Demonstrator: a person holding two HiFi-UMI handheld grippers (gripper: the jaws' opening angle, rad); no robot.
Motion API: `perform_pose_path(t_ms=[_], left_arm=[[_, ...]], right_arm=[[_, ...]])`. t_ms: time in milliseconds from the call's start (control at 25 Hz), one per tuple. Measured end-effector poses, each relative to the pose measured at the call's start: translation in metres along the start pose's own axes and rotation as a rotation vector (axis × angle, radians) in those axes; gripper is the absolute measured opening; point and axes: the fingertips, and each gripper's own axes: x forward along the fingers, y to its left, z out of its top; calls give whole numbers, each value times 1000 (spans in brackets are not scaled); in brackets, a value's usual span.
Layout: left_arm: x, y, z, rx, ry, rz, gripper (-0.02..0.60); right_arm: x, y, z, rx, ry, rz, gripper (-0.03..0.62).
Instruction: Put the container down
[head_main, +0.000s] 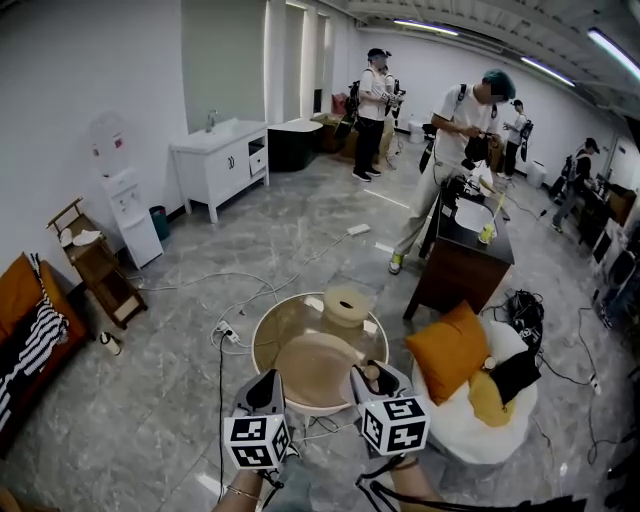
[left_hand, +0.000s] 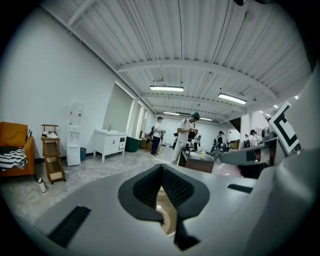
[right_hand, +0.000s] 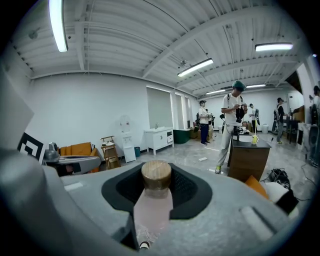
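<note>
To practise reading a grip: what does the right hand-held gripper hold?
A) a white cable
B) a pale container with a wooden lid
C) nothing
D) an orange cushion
B: in the right gripper view, the right hand-held gripper clamps the pale container under its wooden lid.

Left tool (head_main: 265, 385), right tool (head_main: 373, 380) — grey bodies, black ribbed pads (left_hand: 176, 188), white cubes (head_main: 258, 440) bearing black square markers.

Orange cushion (head_main: 450, 350), white sink cabinet (head_main: 220, 165)
</note>
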Motion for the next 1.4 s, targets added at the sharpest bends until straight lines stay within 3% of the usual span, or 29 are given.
perform_pose_path(t_ms=[280,760,1040,1400], left_arm=[[55,29,22,-17,3,10,-3],[152,65,63,-12,-1,-28,-3],[194,94,83,-3,-11,-38,-3],[241,125,80,-7,20,-44,-3]], right_arm=[[54,-8,35,-26,-3,15,133],[140,-43,78,-8,0,-44,132],[194,-38,105,-26,2,-35,133],[252,-36,112,-51,19,-26,132]])
